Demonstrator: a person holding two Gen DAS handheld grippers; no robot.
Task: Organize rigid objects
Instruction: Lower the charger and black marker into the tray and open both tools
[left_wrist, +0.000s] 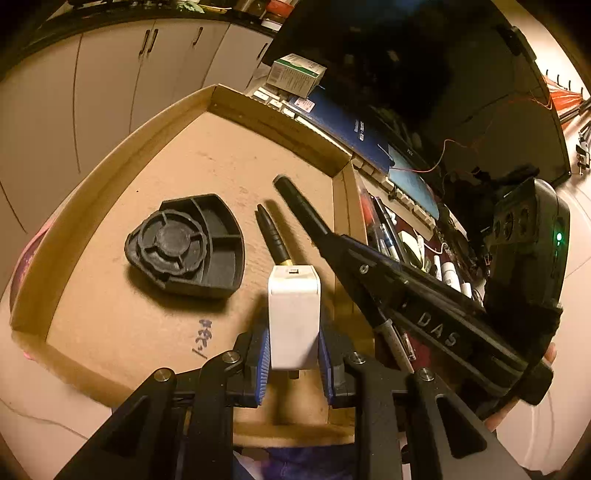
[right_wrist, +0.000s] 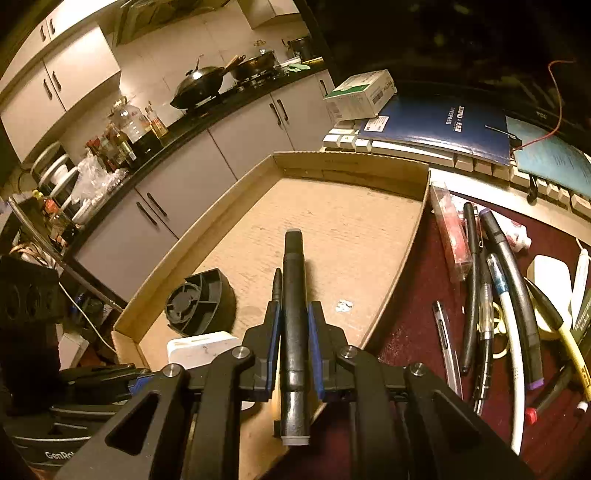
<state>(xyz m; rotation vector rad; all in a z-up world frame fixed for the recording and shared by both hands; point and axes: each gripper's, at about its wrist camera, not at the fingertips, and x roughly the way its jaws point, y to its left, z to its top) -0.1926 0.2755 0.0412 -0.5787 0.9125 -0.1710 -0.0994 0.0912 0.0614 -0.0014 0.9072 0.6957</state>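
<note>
Between the blue pads of the left gripper (left_wrist: 293, 354) sits a white charger block (left_wrist: 294, 317), held from both sides, so the jaws are closed on it with only the block's width between them. It hangs over the near part of a shallow cardboard tray (left_wrist: 110, 162). Just past the block, a thin black pen with a brass ring (left_wrist: 271, 236) lies on the tray floor. To its left, a little apart, rests a black plastic part with round ribs (left_wrist: 186, 245).

Between the pads of the right gripper (right_wrist: 294, 350) is a thick black marker (right_wrist: 294, 325), gripped along its middle, with the jaws nearly closed around it. The marker points forward over the tray (right_wrist: 402, 254), and its grey end sticks out behind the pads. From the left wrist camera, the right gripper (left_wrist: 325, 236) comes in from the right side, above the tray's right wall.

Right of the tray, on a dark red mat (right_wrist: 413, 295), lies a heap of pens and markers (right_wrist: 495, 295). Behind the tray are a pale keyboard (right_wrist: 406, 149), a blue folder (right_wrist: 436, 127) on top of it, and a small white and green box (right_wrist: 360, 94).
</note>
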